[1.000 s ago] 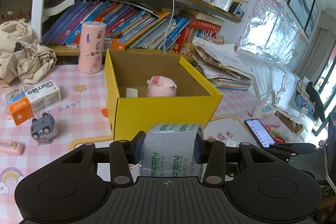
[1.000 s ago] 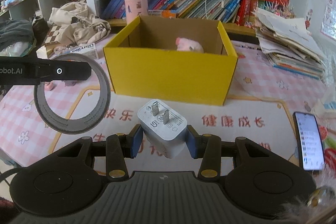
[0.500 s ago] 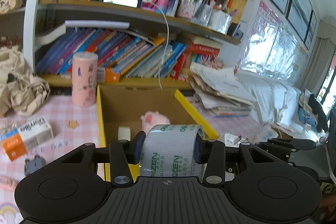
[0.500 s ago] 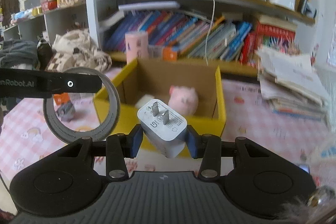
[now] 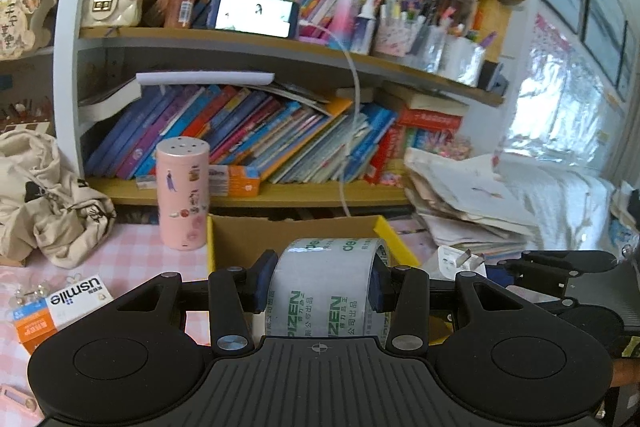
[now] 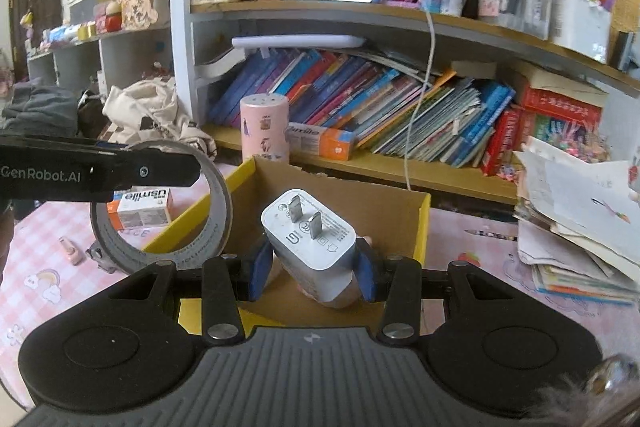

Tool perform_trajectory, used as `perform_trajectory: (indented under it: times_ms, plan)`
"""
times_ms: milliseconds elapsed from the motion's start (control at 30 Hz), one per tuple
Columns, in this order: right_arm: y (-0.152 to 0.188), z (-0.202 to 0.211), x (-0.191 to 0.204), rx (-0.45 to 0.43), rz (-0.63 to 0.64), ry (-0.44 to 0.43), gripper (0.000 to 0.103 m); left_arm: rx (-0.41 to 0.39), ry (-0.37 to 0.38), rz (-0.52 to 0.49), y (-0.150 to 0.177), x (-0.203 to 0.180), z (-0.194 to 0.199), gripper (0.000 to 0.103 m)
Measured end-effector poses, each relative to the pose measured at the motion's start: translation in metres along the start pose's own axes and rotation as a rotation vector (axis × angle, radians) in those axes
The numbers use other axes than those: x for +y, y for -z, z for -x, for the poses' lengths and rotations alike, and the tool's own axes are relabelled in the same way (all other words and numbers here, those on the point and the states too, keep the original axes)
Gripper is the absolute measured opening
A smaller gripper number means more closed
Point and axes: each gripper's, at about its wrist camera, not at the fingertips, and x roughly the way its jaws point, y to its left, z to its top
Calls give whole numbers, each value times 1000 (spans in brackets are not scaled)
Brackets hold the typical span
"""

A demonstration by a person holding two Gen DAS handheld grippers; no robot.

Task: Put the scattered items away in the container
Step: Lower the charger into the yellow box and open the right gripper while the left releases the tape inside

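Observation:
My left gripper is shut on a roll of clear tape with green print, held above the near side of the yellow cardboard box. My right gripper is shut on a white plug charger, prongs up, over the open box. The tape roll and the left gripper's finger show at the left of the right wrist view, over the box's left wall. The charger shows at the right of the left wrist view. The box's contents are mostly hidden.
A pink cylinder stands behind the box. A usmile carton and a small pink item lie on the pink checked tabletop to the left. A paper stack lies at right. Bookshelves rise behind.
Both grippers have risen and moved forward from in front of the box to over it, still holding the tape and the charger. The box now sits low in both views.

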Motion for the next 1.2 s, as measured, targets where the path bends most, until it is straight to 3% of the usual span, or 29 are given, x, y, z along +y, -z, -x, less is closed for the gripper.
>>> perform_trajectory:
  times_ms: [333,700,1200]
  plan:
    - [-7,-56,-20,85,36,-60,41,73,-61,10,2,11,-43,43]
    - [-33,-124,-36,153,130,-111,41,215,-90,-20,13,12,-89,43]
    - [-48,-202,-6,309,306,-281,41,360,-80,-75,35,-1,-119,43]
